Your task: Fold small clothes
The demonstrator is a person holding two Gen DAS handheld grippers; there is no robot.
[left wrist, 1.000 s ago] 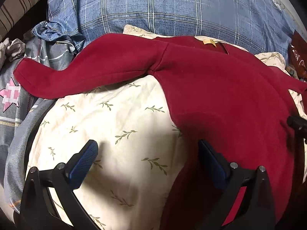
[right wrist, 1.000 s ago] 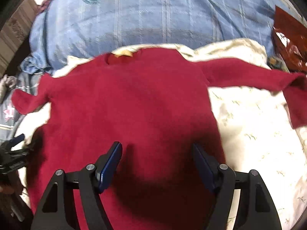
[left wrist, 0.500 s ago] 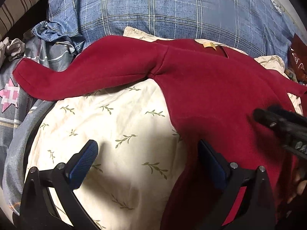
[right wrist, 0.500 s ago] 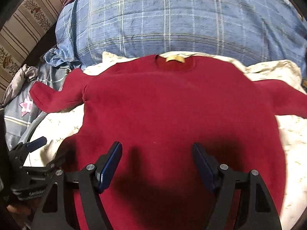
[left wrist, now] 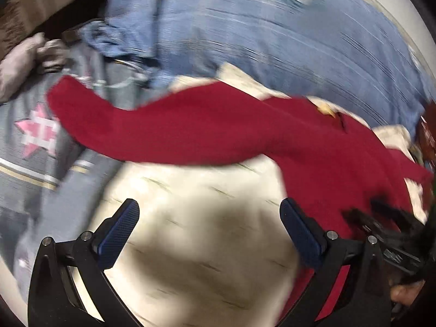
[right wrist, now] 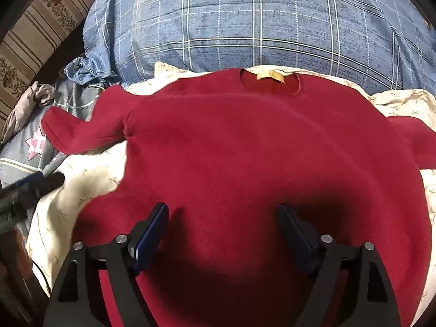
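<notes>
A dark red sweater [right wrist: 245, 147] lies flat on a cream leaf-print cloth [right wrist: 81, 179], collar with a tan label [right wrist: 269, 75] at the far side. Its left sleeve [left wrist: 152, 133] stretches out left over grey bedding. My right gripper [right wrist: 222, 218] is open and empty, hovering over the sweater's lower body. My left gripper [left wrist: 209, 218] is open and empty over the cream cloth [left wrist: 196, 231], just left of the sweater's side edge; this view is motion-blurred. The right gripper shows at the right edge of the left wrist view [left wrist: 387, 234], and the left one at the left edge of the right wrist view [right wrist: 24, 190].
A big blue plaid pillow [right wrist: 259, 21] lies behind the sweater. Grey bedding with a pink star [left wrist: 38, 136] and a crumpled grey cloth [right wrist: 30, 100] lie at the left. A striped sofa back [right wrist: 32, 27] rises at the far left.
My left gripper has swung left and pulled back, blurring its view; the sleeve now sits more central. My right gripper has shifted left and centred on the sweater body. Both stay open.
</notes>
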